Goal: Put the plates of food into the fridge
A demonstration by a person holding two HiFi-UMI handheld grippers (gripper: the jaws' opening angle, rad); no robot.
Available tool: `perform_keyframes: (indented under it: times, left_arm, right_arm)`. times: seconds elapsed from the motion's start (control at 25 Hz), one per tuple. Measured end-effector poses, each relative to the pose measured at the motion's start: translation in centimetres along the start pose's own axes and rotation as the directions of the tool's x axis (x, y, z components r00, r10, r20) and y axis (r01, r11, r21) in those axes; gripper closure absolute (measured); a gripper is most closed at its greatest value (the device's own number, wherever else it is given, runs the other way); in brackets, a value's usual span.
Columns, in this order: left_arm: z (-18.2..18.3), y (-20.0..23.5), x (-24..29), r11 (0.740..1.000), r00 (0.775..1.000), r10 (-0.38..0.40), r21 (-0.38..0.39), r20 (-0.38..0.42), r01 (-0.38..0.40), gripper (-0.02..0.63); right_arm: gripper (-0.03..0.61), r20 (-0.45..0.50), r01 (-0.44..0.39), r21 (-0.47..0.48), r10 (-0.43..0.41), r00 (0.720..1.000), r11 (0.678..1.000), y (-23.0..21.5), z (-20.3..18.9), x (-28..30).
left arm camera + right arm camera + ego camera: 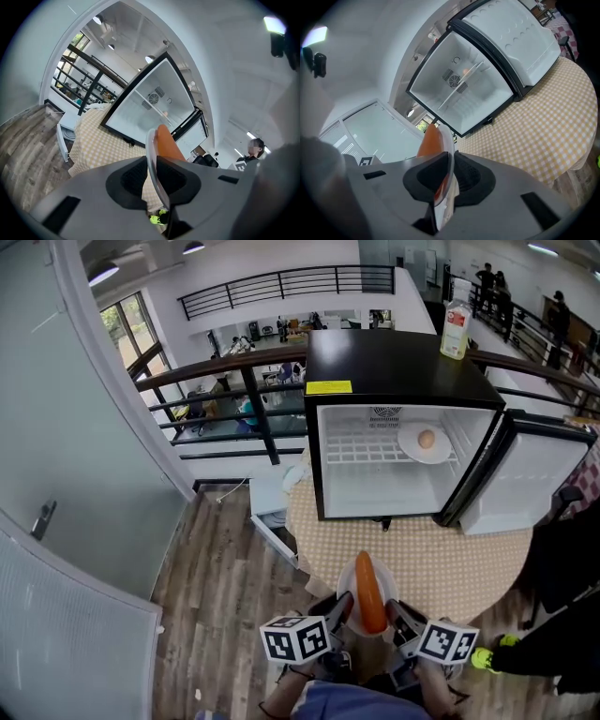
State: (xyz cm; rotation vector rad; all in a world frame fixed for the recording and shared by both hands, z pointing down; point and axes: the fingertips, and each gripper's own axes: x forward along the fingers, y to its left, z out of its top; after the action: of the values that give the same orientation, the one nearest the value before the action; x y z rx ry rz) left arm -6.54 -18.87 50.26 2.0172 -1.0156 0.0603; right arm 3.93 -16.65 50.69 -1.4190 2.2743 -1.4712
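Observation:
A white plate (350, 577) carrying a long orange carrot (369, 592) hangs low over the near edge of the round table. My left gripper (341, 607) is shut on the plate's left rim (151, 161) and my right gripper (397, 613) is shut on its right rim (449, 176). The carrot (168, 143) shows beyond the jaws in both gripper views, the carrot (430, 140) lying along the plate. Ahead, the black mini fridge (394, 367) stands open, and on its wire shelf sits another white plate (424, 448) with an egg (426, 439).
The fridge door (523, 479) swings open to the right. A milk carton (456, 329) stands on the fridge top. The table has a yellow checked cloth (450, 559). A dark railing (225, 371) runs behind, and a glass wall (66, 474) stands at the left. A person's green shoe (486, 658) is at lower right.

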Motion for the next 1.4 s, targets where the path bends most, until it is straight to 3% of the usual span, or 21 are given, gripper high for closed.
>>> perform_keyframes:
  times: [0.6,0.8,1.08,1.4]
  left_arm:
    - [1.9,1.0,4.9,1.0,0.999,-0.001,-0.029,-0.036,0.0,0.545]
    - [3.7,1.7,7.4,0.997,1.0,0.021,-0.07,-0.011,-0.022,0.545]
    - [6.4,3.2,11.2,0.993,0.998,0.06,-0.109,0.037,-0.055,0.543]
    - [8.1,5.6,15.3,0.989,0.995,0.067,-0.134,0.067,-0.058,0.543]
  right_arm:
    - [0.535,-0.019,0.026,0.026,-0.026,0.999,0.999,-2.8,3.8,3.1]
    - [0.535,-0.065,0.009,-0.007,-0.009,0.998,1.0,-3.5,6.6,5.4]
    - [0.532,-0.139,-0.009,-0.126,-0.008,0.99,0.992,-4.8,11.1,9.6]
    - [0.528,-0.232,-0.039,-0.165,-0.001,0.973,0.985,-7.5,13.5,14.3]
